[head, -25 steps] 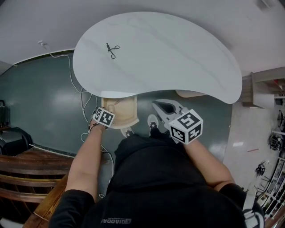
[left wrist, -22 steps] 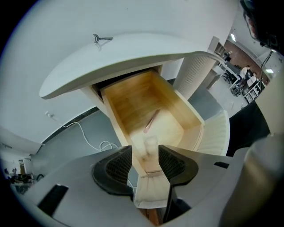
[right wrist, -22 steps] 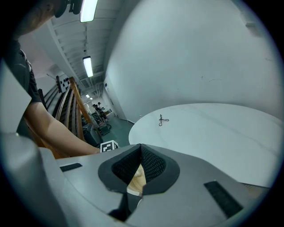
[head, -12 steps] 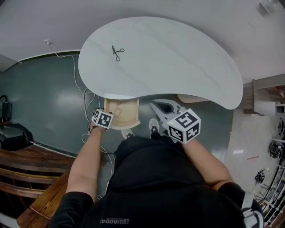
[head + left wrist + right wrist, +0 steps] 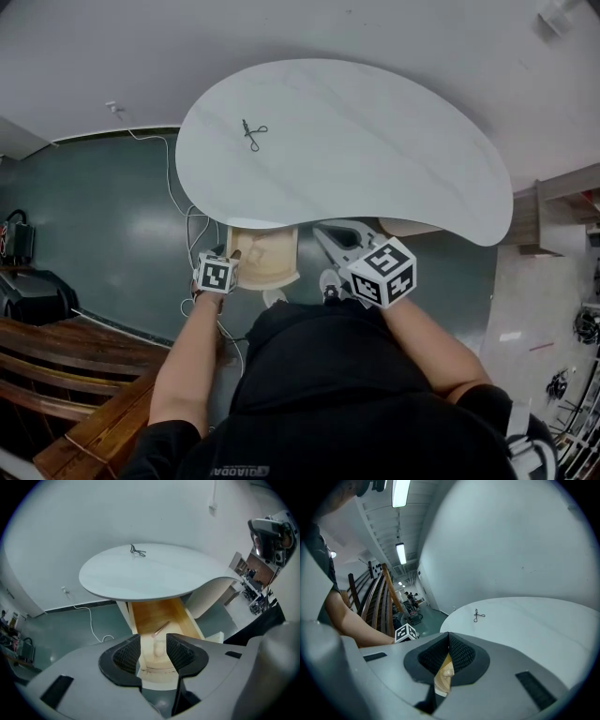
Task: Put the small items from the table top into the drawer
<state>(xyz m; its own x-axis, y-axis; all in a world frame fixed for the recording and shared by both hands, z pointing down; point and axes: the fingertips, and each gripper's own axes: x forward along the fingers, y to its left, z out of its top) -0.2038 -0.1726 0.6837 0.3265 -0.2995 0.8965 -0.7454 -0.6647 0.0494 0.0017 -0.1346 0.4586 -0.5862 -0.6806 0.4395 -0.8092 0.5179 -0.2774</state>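
Note:
A small black scissor-like tool (image 5: 253, 133) lies alone on the white kidney-shaped table top (image 5: 375, 150), far from both grippers; it also shows as the black tool (image 5: 138, 551) and the black tool (image 5: 478, 616). Below the table's near edge the wooden drawer (image 5: 277, 267) stands pulled out. Inside the drawer (image 5: 185, 620) lie a thin pink-tipped stick (image 5: 161, 628) and a small clear item (image 5: 159, 647). My left gripper (image 5: 153, 651) hovers above the drawer's front, open, its jaws having just closed slightly with nothing between them. My right gripper (image 5: 449, 645) is shut and empty, just right of the drawer.
A white cable (image 5: 178, 202) trails over the dark green floor left of the drawer. The table's pale ribbed pedestal (image 5: 211, 595) stands right of the drawer. A wooden railing (image 5: 56, 352) lies at lower left, wooden furniture (image 5: 553, 202) at far right.
My left gripper has risen and drawn back from the drawer toward the person. The right gripper has hardly moved. The head view has shifted, so the table sits lower in the picture.

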